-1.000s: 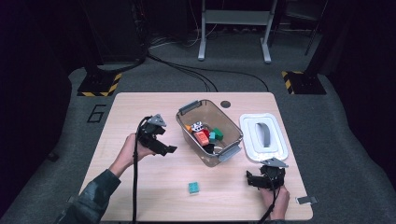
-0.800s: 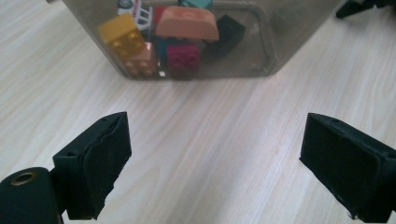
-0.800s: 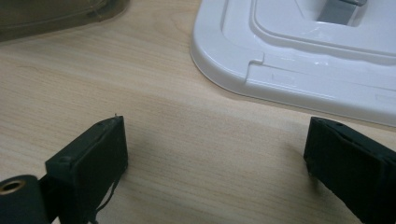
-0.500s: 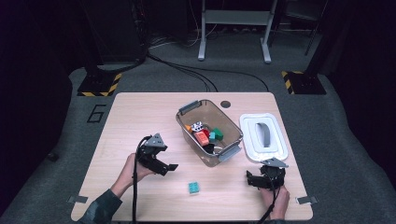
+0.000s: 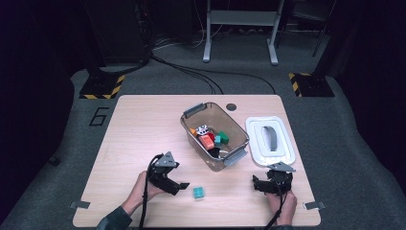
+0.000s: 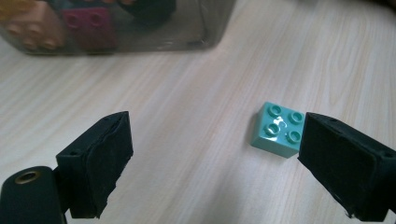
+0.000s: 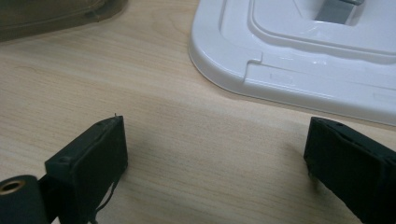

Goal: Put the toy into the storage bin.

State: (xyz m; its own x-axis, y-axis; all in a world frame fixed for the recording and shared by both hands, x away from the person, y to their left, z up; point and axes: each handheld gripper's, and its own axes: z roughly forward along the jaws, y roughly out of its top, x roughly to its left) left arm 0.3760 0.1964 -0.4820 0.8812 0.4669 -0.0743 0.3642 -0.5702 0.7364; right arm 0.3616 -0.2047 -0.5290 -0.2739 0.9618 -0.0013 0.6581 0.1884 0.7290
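A small teal brick (image 5: 199, 192) lies alone on the wooden table near the front edge. My left gripper (image 5: 180, 186) hovers low just left of it, jaws open. In the left gripper view the teal brick (image 6: 278, 130) sits studs up, just ahead of the right jaw's tip and not between the jaws, and my left gripper (image 6: 215, 158) holds nothing. My right gripper (image 5: 259, 184) rests open near the front right of the table. In the right gripper view my right gripper (image 7: 215, 158) has bare wood between its jaws.
A clear plastic bin (image 5: 238, 140) with grey handles stands at mid table and holds several coloured bricks (image 5: 207, 140). Its white lid (image 5: 258, 143) lies flat to the right, just beyond the right gripper. The table's front edge is close to both hands.
My left gripper has come down and toward the front edge, from the table's left middle to beside the teal brick. The right gripper has stayed put.
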